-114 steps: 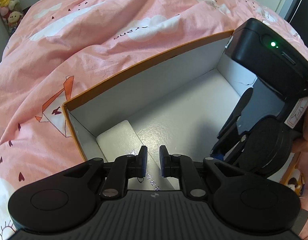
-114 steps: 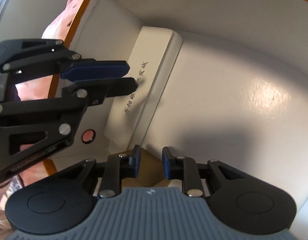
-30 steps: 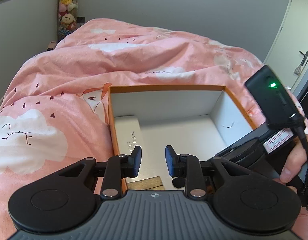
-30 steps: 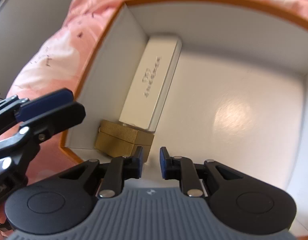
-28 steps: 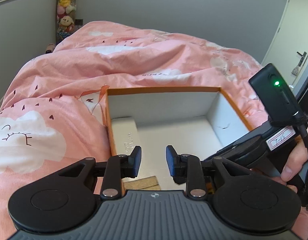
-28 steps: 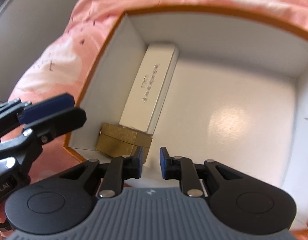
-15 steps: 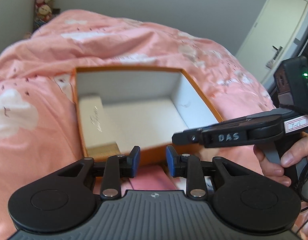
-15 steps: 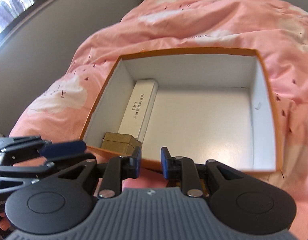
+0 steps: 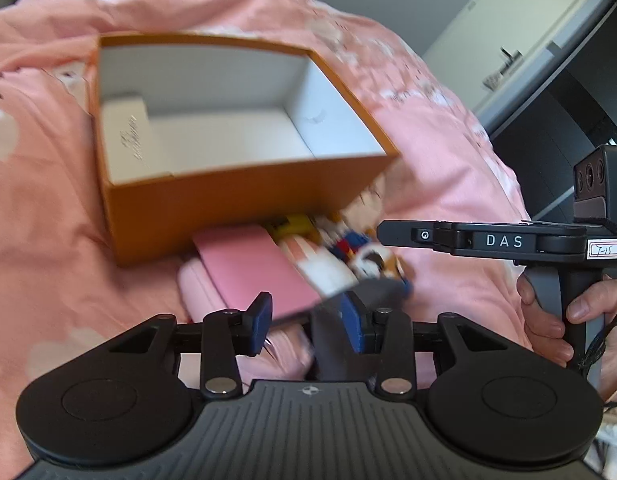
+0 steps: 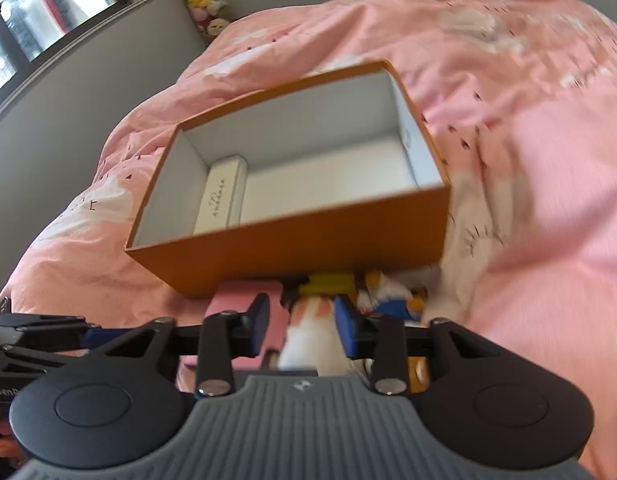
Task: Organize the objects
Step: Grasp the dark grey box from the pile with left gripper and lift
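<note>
An orange cardboard box [image 9: 212, 204] sits open on a bed covered with a pink quilt [image 9: 40, 216]. Inside it, a long white carton [image 10: 220, 200] with printed lettering lies flat against the left wall, and the rest of the white floor is bare. Just in front of the box's near wall, a small heap waits on the quilt: a flat pink packet [image 9: 252, 268] touching the box, a yellow item [image 10: 328, 282] beside it, and some blurred colourful pieces in white, blue and orange [image 9: 364, 256] that I cannot make out.

The left gripper [image 9: 306, 318] hangs over the near edge of the pink packet, its jaws parted and just now widening, the pads pressing on nothing. The right gripper [image 10: 300, 322] is tilted down over the same heap, jaws likewise spread and just opening further, with a pale blurred piece showing in the gap but not clamped. From the left camera, a hand [image 9: 556, 316] wraps around the right tool's handle beside the heap
</note>
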The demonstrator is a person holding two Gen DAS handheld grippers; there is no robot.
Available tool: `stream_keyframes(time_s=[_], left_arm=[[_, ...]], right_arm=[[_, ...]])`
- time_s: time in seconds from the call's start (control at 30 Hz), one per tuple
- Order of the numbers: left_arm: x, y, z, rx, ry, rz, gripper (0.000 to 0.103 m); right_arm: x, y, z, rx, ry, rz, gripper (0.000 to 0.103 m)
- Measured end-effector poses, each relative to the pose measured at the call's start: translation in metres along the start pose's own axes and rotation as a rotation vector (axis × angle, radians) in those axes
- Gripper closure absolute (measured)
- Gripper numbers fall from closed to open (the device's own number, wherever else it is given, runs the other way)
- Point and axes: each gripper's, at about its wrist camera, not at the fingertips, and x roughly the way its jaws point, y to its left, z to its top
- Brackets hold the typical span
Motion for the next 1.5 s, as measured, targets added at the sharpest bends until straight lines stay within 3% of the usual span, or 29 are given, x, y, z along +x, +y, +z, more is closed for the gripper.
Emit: stream_keyframes(time_s=[0.27,0.6,0.87,1.0,1.13,1.23,1.5], left_arm=[[0.023,-0.014,-0.011,0.045,0.079,-0.058,0.033],[0.060,-0.016,-0.013,0.036,0.148,-0.107,0.033],[0.068,-0.014,-0.011,0.016,0.137,-0.136,0.041],[0.054,-0.030,-0.013,0.093,0.097,-0.112,0.053],[0.047,-0.042,-0.014,0.156,0.079,-0.135,0.062],[0.056,-0.038,-0.013,0.114,0.108,-0.193,0.065],[0.031,-0.025,-0.011,0.052,0.070,-0.136,0.066]], right_arm=[[-0.002,-0.020,-0.025,0.088,0.039,-0.007,0.062],[-0.003,-0.026,-0.034,0.127,0.041,-0.014,0.062],[0.003,-0.032,-0.034,0.154,0.043,-0.008,0.063],[0.004,-0.036,-0.034,0.174,0.040,-0.032,0.063],[0.005,-0.038,-0.034,0.182,0.040,-0.049,0.063],[0.006,-0.038,-0.035,0.180,0.042,-0.045,0.063],[-0.004,-0.038,-0.034,0.188,0.022,-0.039,0.063]])
